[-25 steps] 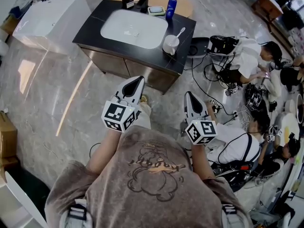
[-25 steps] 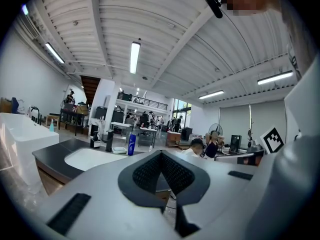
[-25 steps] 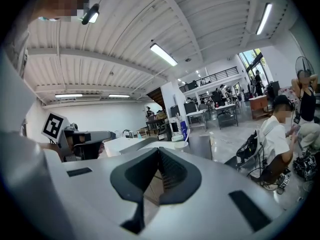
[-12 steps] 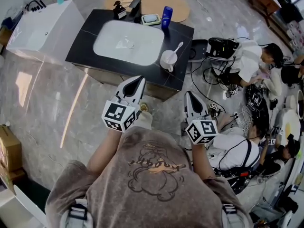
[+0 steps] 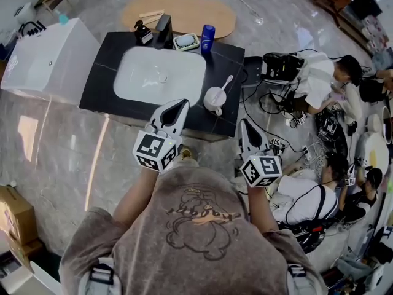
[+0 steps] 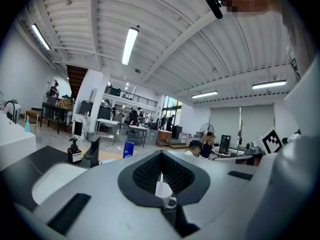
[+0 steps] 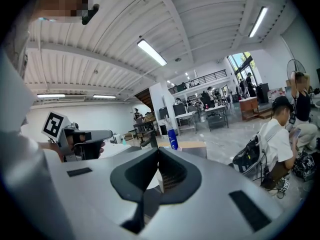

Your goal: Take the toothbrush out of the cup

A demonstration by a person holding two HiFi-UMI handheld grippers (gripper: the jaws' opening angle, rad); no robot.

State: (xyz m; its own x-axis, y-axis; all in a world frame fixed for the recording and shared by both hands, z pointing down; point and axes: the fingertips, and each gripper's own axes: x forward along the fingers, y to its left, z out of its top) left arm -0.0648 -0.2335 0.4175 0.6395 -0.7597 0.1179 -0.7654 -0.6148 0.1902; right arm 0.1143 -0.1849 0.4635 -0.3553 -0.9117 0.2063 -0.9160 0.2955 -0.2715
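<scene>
A white cup (image 5: pixel 214 99) stands on the right side of a black counter (image 5: pixel 110 54), next to a white basin (image 5: pixel 158 75). A white toothbrush (image 5: pixel 225 85) leans out of the cup toward the upper right. My left gripper (image 5: pixel 183 103) is shut and empty, its tip over the counter's near edge, left of the cup. My right gripper (image 5: pixel 243 122) is also shut and empty, short of the counter's near right corner. In the left gripper view the cup (image 6: pixel 167 199) shows through the shut left gripper (image 6: pixel 161 152). The right gripper (image 7: pixel 158 150) points past a blue bottle (image 7: pixel 172 139).
At the back of the counter stand a black tap (image 5: pixel 163 28), a soap pump (image 5: pixel 142 34), a soap dish (image 5: pixel 185 42) and the blue bottle (image 5: pixel 207 37). A white cabinet (image 5: pixel 43 60) is at the left. People sit on the floor among cables (image 5: pixel 319 78) at the right.
Both grippers and the person have moved toward the counter, which now lies lower and closer in the head view. The cup is nearer the left gripper's tip. Both grippers stay shut.
</scene>
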